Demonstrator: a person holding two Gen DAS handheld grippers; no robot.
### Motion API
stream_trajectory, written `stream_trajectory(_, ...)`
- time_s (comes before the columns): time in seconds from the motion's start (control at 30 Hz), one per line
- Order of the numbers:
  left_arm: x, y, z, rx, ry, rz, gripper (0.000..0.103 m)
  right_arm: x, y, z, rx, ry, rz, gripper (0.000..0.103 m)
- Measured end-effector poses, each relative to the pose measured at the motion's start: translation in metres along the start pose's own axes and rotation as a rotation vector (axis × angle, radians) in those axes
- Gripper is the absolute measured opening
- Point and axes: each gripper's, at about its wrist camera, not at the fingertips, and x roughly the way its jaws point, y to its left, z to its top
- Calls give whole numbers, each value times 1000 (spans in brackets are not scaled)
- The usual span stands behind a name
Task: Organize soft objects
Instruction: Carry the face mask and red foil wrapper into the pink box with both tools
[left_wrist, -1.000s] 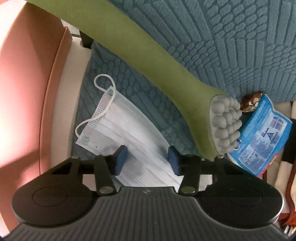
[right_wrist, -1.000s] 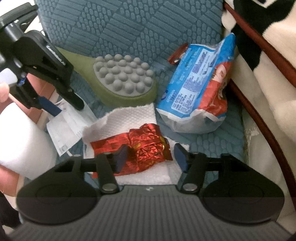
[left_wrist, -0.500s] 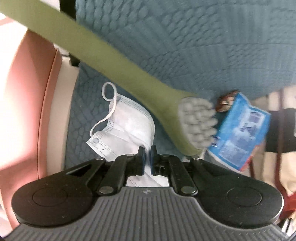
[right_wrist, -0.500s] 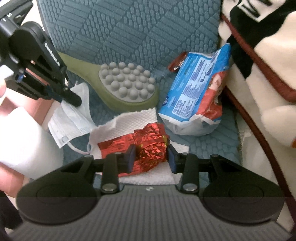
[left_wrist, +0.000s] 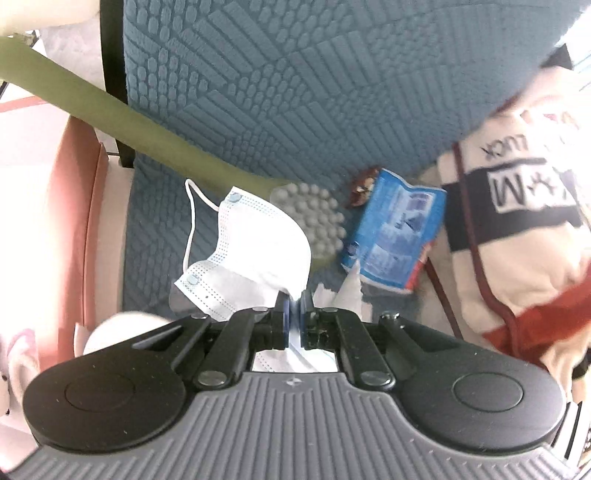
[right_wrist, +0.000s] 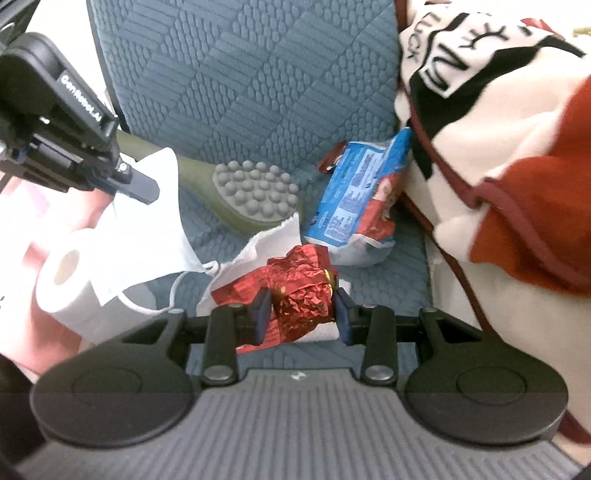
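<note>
Now, left hand-held gripper (left_wrist: 294, 320) pinching face mask (left_wrist: 255, 251), right hand-held gripper (right_wrist: 302, 309) clamping red foil wrapper (right_wrist: 295, 284)

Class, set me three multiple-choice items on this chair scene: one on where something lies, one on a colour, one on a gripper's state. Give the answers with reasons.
1. Where does the blue printed snack packet lie?
A. on the white toilet paper roll
B. on the teal quilted seat cushion, beside the grey nubbed head of the green massage tool
C. between the left gripper's jaws

2. What colour is the crinkled foil wrapper in the right gripper?
A. red
B. silver
C. green

3. What state is the left gripper in?
A. wide open over nothing
B. shut on the white pleated face mask
C. shut on the snack packet

Answers:
1 B, the packet rests on the cushion next to the tool's head.
2 A, the foil between the jaws is plainly red.
3 B, the jaws pinch the mask, which hangs from them.
</note>
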Motion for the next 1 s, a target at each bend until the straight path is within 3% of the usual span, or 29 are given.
stream_trajectory(0.6,-65,-16,-85,85,-118,-39,6,-86,-8,-30,35,-64,-36,40)
stream_trajectory(1.0,-103,-11,-136,211,-201,8,6,-123,15,-47,32,-84,-13,40)
